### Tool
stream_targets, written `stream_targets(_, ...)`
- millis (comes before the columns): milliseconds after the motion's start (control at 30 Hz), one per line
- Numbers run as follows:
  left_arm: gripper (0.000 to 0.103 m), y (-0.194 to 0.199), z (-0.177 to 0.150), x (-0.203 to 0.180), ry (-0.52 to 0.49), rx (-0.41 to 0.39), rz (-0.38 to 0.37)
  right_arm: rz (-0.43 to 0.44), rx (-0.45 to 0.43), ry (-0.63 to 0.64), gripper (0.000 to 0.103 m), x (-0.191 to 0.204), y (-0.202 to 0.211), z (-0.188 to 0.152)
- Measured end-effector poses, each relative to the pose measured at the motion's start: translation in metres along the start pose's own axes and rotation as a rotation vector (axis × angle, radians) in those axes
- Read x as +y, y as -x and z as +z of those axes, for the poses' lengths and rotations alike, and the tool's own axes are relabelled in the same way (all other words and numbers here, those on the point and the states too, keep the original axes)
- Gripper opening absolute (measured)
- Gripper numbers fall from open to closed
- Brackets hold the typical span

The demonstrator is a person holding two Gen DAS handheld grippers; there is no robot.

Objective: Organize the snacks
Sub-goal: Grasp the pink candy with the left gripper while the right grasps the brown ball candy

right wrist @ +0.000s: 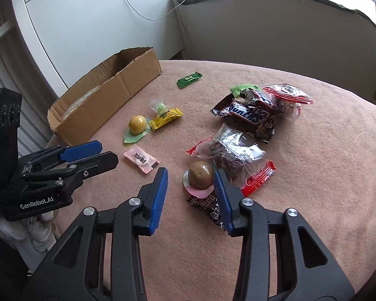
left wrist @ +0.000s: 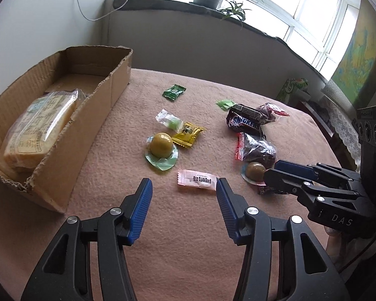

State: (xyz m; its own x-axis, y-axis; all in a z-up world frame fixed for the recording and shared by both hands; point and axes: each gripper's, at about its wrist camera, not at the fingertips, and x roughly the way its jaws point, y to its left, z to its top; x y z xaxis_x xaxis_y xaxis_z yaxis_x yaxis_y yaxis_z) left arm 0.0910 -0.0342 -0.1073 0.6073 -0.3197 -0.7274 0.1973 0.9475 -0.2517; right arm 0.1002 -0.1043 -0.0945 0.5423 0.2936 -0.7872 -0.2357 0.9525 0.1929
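The right gripper [right wrist: 190, 183], black with blue ribbed pads, is seen nearest, its jaws parted and gripping nothing. A brown ball-shaped sweet on a pink wrapper base [right wrist: 200, 178] lies between the pads, at one o'clock, touching the right pad. The left gripper [left wrist: 184, 188], half open and empty, is aimed at a pink flat sachet [left wrist: 197, 181] at twelve o'clock, its long axis crosswise. The cardboard box [left wrist: 105, 95] is at ten o'clock.

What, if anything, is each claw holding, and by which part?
Nothing is held. The left claw stands open near the pink candy; the right claw stands open around the brown jelly cup, pads not pressing.
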Motion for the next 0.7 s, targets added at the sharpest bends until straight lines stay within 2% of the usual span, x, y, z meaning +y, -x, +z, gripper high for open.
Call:
stream_targets(333, 0.051, -0.019, 0.002, -0.016, -0.118, 0.046, 0.002, -0.022, 0.057, 0.049, 0.040, -0.007, -0.024, 0.005)
stream_targets(500, 0.051, -0.031, 0.002, -0.026, -0.188, 0.067, 0.039, 0.001, 0.067, 0.051, 0.040, -0.014, -0.027, 0.005)
stream_targets(700, 0.051, -0.040, 0.001, -0.032, -0.228, 0.067, 0.081, -0.015, 0.072, 0.094, 0.040, -0.009, -0.030, 0.006)
